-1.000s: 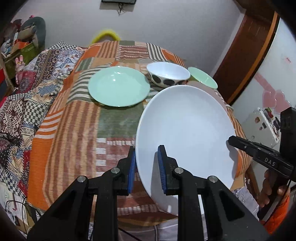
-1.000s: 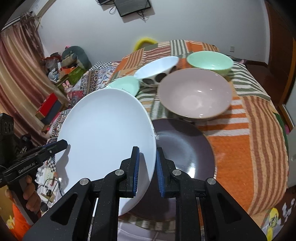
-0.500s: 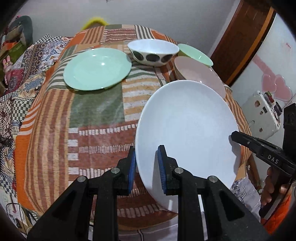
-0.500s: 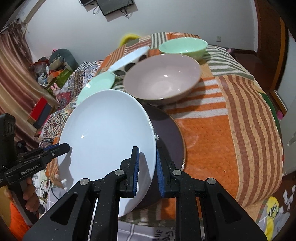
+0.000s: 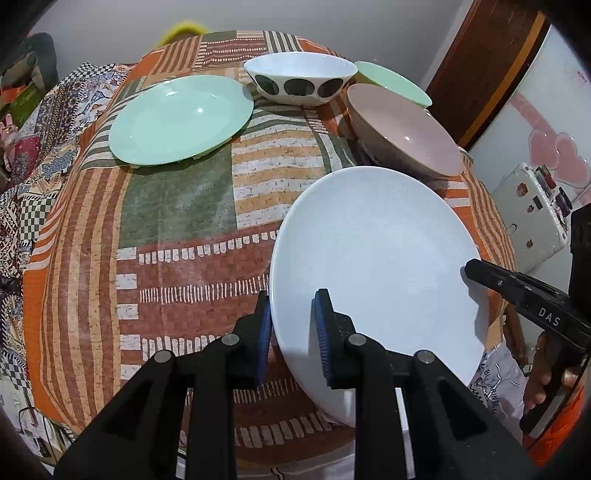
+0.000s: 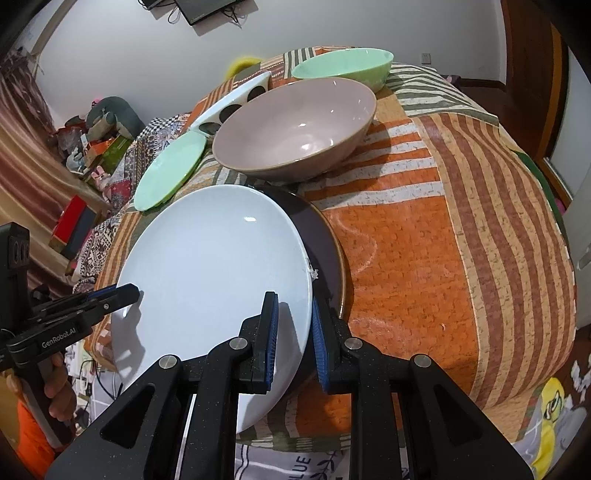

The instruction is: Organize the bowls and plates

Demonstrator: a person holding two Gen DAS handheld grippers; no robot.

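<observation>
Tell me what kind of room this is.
Most likely a lived-in room of a home, perhaps a bedroom or living room. A patchwork cloth covers the table holding the crockery, a wall-mounted screen hangs above, and stuffed toys sit piled beside a curtain.

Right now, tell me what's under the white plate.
Under the white plate lies a dark plate on the patchwork tablecloth; only its right edge shows, the rest is covered.

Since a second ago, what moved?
Both hand-held grippers, left and right, still clamped on its rims, carried the white plate down closer over the dark plate. The bowls and green plate stayed put.
</observation>
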